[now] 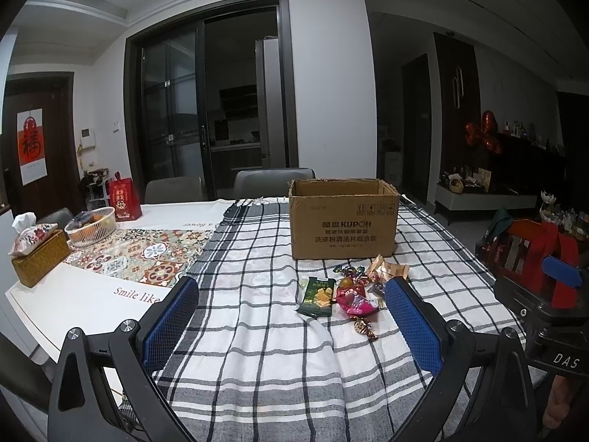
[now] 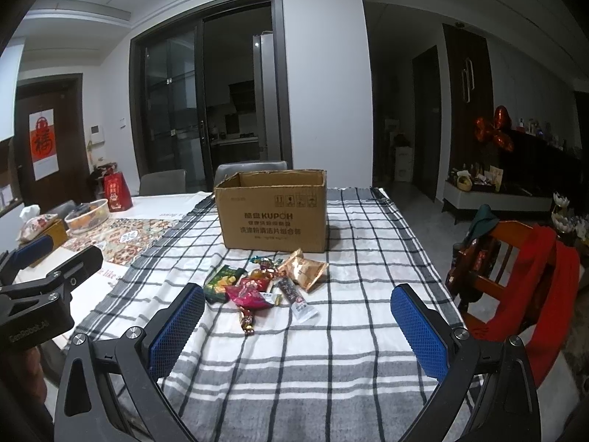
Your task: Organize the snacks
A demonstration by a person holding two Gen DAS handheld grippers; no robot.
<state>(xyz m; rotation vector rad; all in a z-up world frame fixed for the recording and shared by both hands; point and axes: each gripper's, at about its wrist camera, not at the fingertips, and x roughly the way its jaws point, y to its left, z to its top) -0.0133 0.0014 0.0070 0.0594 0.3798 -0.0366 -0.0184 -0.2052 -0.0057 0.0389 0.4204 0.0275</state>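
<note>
An open cardboard box (image 1: pixel 344 217) stands on the checked cloth; it also shows in the right wrist view (image 2: pixel 274 213). In front of it lies a pile of snacks: a green packet (image 1: pixel 317 296) (image 2: pixel 222 281), a pink packet (image 1: pixel 355 304) (image 2: pixel 250 296), a tan packet (image 1: pixel 390 269) (image 2: pixel 305 270), a dark bar (image 2: pixel 294 296) and several wrapped candies (image 1: pixel 364 326) (image 2: pixel 247 322). My left gripper (image 1: pixel 291 294) is open and empty, held above the cloth short of the pile. My right gripper (image 2: pixel 298 304) is open and empty, also short of the pile.
A tissue box (image 1: pixel 35 254), a white basket (image 1: pixel 90 226) and a red gift bag (image 1: pixel 124 199) sit on the table's left part. Grey chairs (image 1: pixel 274 180) stand behind the table. A wooden chair with red cloth (image 2: pixel 533 258) stands at the right.
</note>
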